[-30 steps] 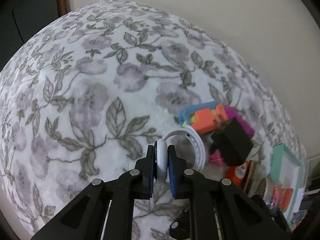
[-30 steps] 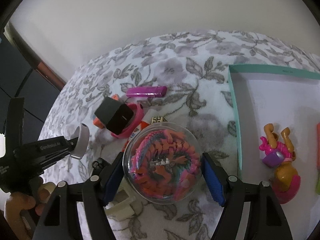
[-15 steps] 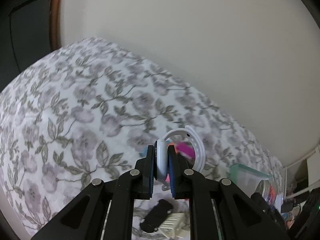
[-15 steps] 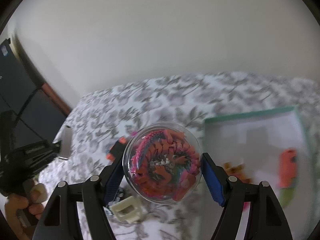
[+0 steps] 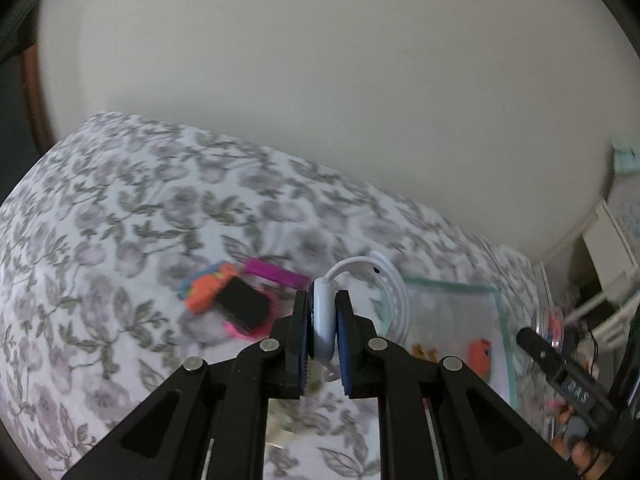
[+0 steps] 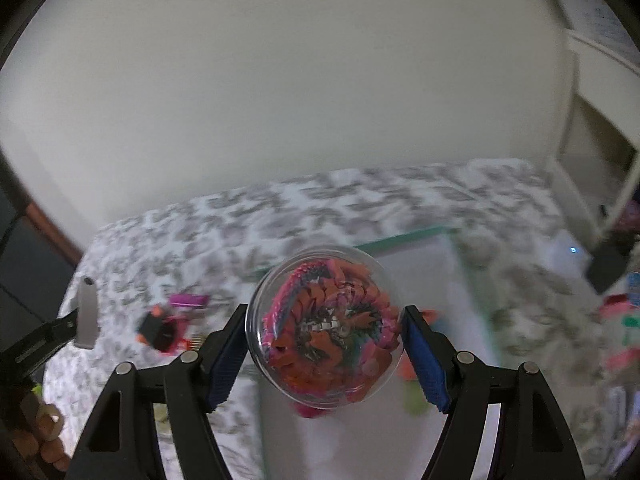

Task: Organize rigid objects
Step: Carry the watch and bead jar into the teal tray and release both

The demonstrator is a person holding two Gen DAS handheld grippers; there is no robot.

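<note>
- Plain pale wall behind a flower-print bed; both claws are raised above it.
- Left claw pinches a white wristband flat at its thick end: light, bendy, likely to swing.
- Right claw clamps a clear round jar of colourful pieces across its sides: stiff, smooth, probably slippery.
- Green-edged tray lies below.
</note>
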